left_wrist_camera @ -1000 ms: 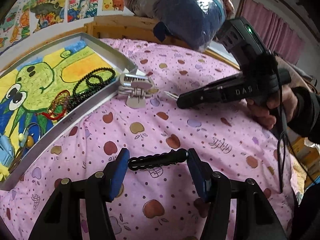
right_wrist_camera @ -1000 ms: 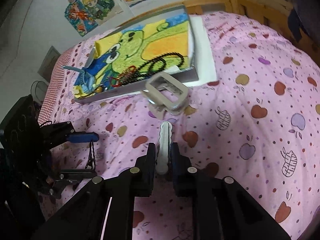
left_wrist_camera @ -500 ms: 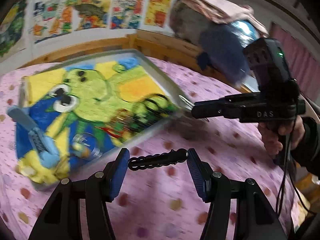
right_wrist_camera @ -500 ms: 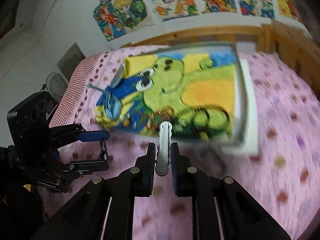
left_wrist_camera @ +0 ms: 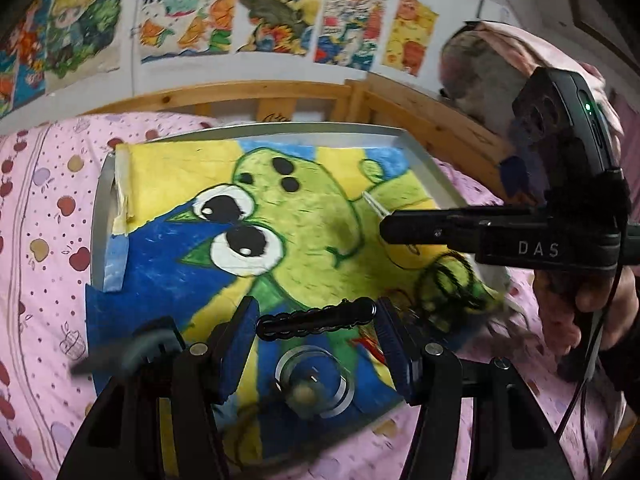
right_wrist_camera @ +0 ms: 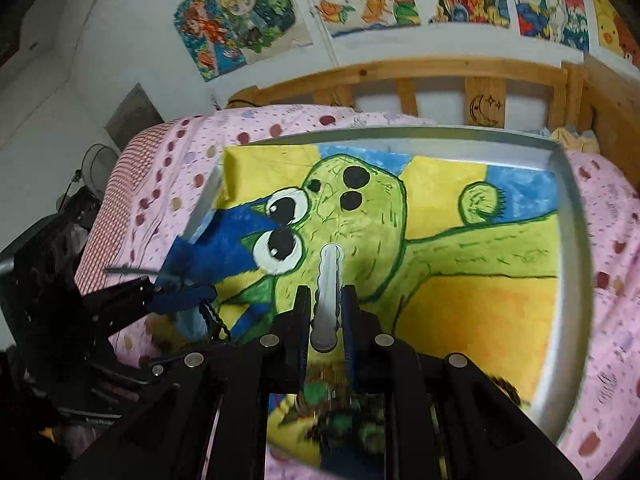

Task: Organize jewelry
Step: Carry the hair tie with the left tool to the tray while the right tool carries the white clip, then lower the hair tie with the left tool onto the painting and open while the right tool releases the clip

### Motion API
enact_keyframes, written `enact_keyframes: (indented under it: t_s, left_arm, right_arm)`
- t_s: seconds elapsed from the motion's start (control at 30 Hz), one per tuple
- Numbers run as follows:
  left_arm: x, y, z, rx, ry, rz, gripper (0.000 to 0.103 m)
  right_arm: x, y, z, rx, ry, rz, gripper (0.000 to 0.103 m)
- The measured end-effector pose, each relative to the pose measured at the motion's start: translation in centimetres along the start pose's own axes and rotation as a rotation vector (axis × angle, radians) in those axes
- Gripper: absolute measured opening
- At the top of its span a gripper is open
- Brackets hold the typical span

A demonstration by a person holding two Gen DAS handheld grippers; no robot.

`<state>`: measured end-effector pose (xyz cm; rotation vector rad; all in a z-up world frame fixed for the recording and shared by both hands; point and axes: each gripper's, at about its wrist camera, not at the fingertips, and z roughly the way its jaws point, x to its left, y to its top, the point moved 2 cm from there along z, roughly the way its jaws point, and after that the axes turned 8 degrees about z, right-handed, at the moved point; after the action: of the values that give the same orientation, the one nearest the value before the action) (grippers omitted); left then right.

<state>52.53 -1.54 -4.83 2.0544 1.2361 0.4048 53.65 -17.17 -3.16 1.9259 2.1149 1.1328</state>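
Left gripper point(left_wrist_camera: 316, 316) found gripping black beaded bracelet point(left_wrist_camera: 316, 317); right gripper point(right_wrist_camera: 326, 304) closed on white clip point(right_wrist_camera: 329, 292). Both held above tray point(right_wrist_camera: 570, 216), undeposited. Black necklace point(left_wrist_camera: 448, 280) and ring point(left_wrist_camera: 314, 376) already lodged near tray's front edge.

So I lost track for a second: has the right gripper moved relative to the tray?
Yes. The right gripper, shut on a white clip, went forward from the pink bedspread to over the tray, toward the headboard.

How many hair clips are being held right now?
2: a black clip spans the left gripper fingers; a white clip is pinched in the right gripper. Others may be hidden.
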Motion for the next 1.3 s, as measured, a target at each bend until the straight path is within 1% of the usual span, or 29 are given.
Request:
enact_keyframes:
  t_s: [0.17,0.3,0.37,0.53,0.63,0.87,1.13,1.3]
  left_arm:
    - [1.9,0.6,1.5,0.011,0.027,-0.056,0.057]
    - [2.9,1.1,1.9,0.007,0.046,-0.083,0.057]
    - [3.4,1.4,2.2,0.006,0.045,-0.095,0.057]
    - [4.7,1.9,3.2,0.020,0.067,-0.120,0.057]
    - [5.8,2.1,3.8,0.030,0.075,-0.154,0.057]
    - [7.2,3.2,4.5,0.007,0.087,-0.198,0.057]
    - [8.4,4.5,5.2,-0.019,0.102,-0.241,0.057]
    - [8.8,4.9,5.5,-0.028,0.103,-0.265,0.057]
  right_arm:
    - [0.4,1.1,2.2,0.014,0.011,0.014,0.014]
    - [0.8,1.6,3.5,0.016,0.011,0.015,0.014]
    - [0.8,2.1,4.0,0.016,0.011,0.021,0.014]
    - [0.7,2.8,5.0,0.009,0.009,0.031,0.014]
    - [0.6,3.3,5.6,0.010,0.006,0.037,0.014]
    - [0.5,4.6,6.6,-0.015,0.011,0.049,0.014]
    - [0.8,5.2,7.5,-0.043,0.023,0.053,0.014]
    - [1.2,5.5,7.8,-0.069,0.004,0.039,0.014]
